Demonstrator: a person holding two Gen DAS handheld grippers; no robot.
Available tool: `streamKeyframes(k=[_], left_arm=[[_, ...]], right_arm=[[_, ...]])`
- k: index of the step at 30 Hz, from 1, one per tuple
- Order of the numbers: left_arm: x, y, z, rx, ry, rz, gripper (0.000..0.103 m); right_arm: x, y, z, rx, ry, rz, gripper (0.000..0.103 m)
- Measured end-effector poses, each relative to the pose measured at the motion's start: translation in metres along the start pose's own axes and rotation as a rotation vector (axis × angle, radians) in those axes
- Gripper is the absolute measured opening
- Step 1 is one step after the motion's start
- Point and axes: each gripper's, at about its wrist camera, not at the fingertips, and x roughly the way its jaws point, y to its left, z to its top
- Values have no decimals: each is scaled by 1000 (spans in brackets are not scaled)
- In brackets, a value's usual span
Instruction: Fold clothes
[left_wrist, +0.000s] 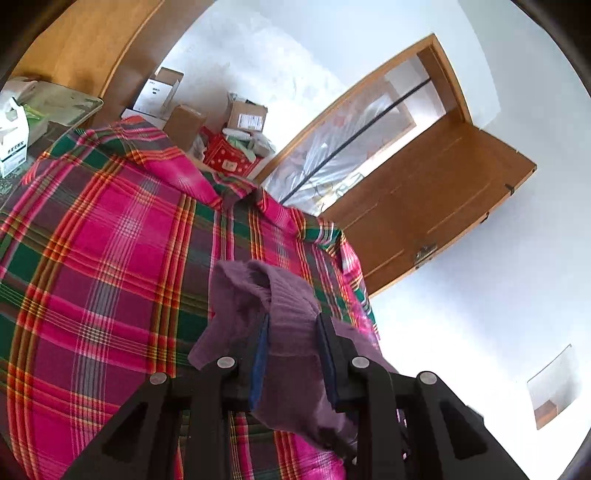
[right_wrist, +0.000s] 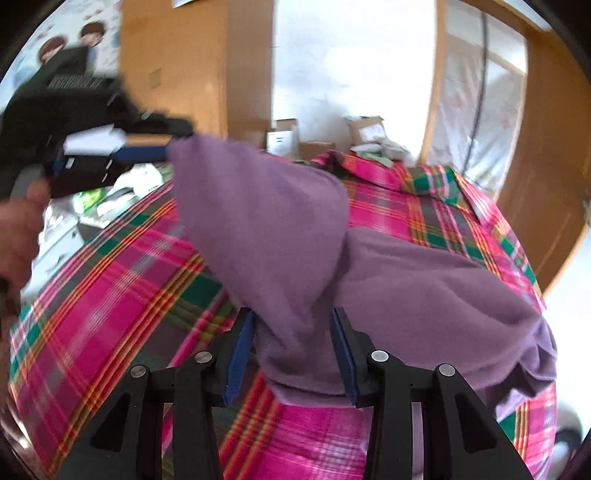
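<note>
Purple garment (right_wrist: 295, 229) in both jaws

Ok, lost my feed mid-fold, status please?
Left gripper shut on purple garment. Right gripper shut on it too. Garment partly lifted above plaid cloth. Nothing in the way.

Plaid cloth (left_wrist: 110, 236) bare at frame left and centre; boxes (left_wrist: 221, 122) crowd its upper edge; open door (left_wrist: 436, 206) blocks right.
</note>
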Motion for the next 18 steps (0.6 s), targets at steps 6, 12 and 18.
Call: streamKeyframes(k=[6,12,18], left_arm=[[-28,0,7,-5,-88,10,26],[-58,1,13,23,-177,35,2],[-41,11,0,37,-77,72,3]], right_arm=[[6,-6,0,74,6,-76,44],[-3,-29,2,200,-19,-85,43],[-2,-28,5,180,-8,-117,7]])
